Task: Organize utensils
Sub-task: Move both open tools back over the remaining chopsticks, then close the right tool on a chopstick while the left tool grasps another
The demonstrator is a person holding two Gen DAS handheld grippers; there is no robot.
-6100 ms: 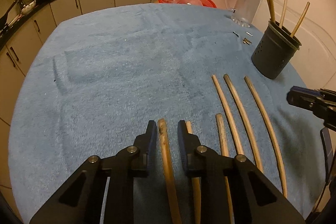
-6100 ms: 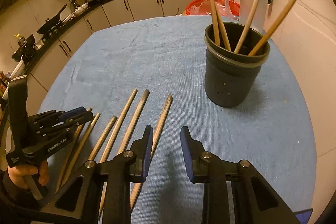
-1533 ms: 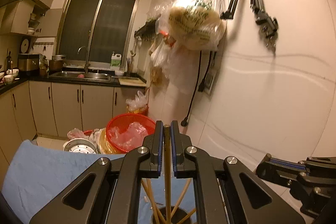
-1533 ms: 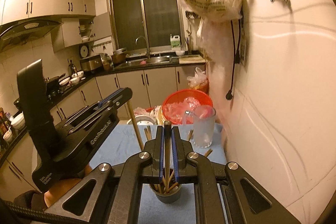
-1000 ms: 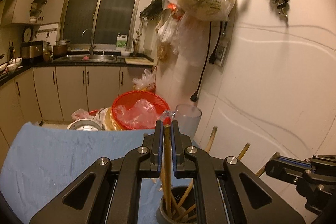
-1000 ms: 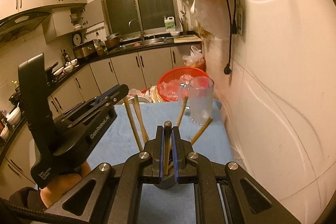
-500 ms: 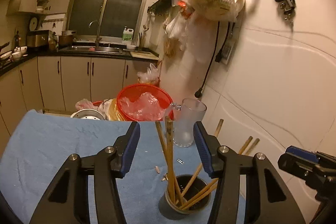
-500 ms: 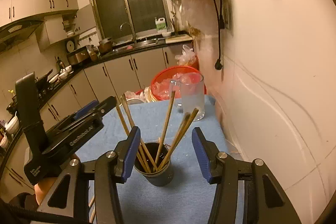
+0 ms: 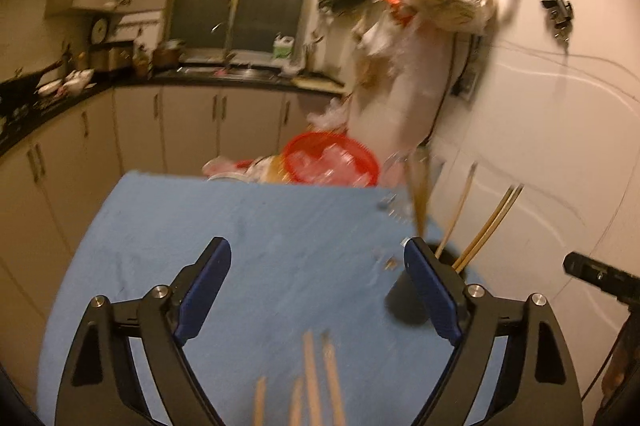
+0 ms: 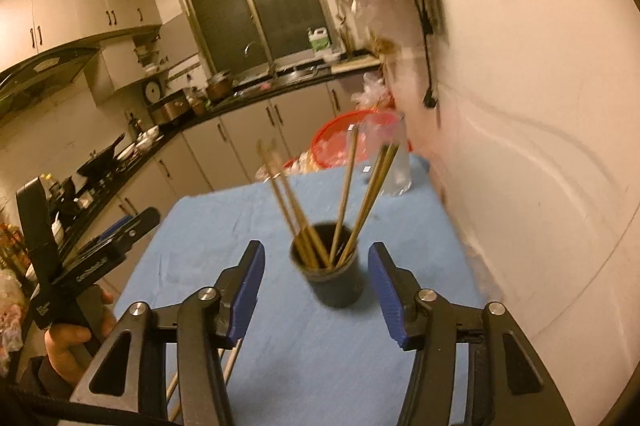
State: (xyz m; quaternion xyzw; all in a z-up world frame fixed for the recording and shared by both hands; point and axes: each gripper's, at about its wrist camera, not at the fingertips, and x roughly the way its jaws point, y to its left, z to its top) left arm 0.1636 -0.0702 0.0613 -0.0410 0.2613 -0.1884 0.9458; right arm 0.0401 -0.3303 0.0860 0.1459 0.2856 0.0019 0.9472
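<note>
Cup (image 10: 335, 276): dark, upright on blue cloth (image 10: 224, 226), near wall side; partly hidden behind right finger in left wrist view (image 9: 404, 300).
Sticks in cup (image 10: 347, 182): approx six, leaning apart, tops fanned out; exact count unsure, blur.
Sticks on cloth (image 9: 312, 382): four ends seen at bottom of left wrist view, lying side by side, apart from cup; more may sit below frame edge, can't tell.
Also (image 10: 236, 354): thin stick bits visible under left finger in right wrist view, lying on cloth.
L gripper (image 9: 318, 290): jaws wide apart, nothing between, above cloth, aimed over loose sticks w/ cup off to right.
R gripper (image 10: 316, 290): jaws wide apart, nothing held, cup framed between fingers but not touched; above it, not at rim level.
Done: part of set already standing in cup.
Left: at least four sticks to lift & drop in; prob. over half done, judged from counts visible.
Next, prob.: down to cloth for another stick each; thin & flat on soft cloth, so pinch needs to be low & centred.
Risk: sticks in cup lean outward, new one could snag on them; cup light-looking, may tip if bumped.
Background: red basket (image 9: 332, 162), glass jug (image 10: 390, 158) at far end of table, not involved.
</note>
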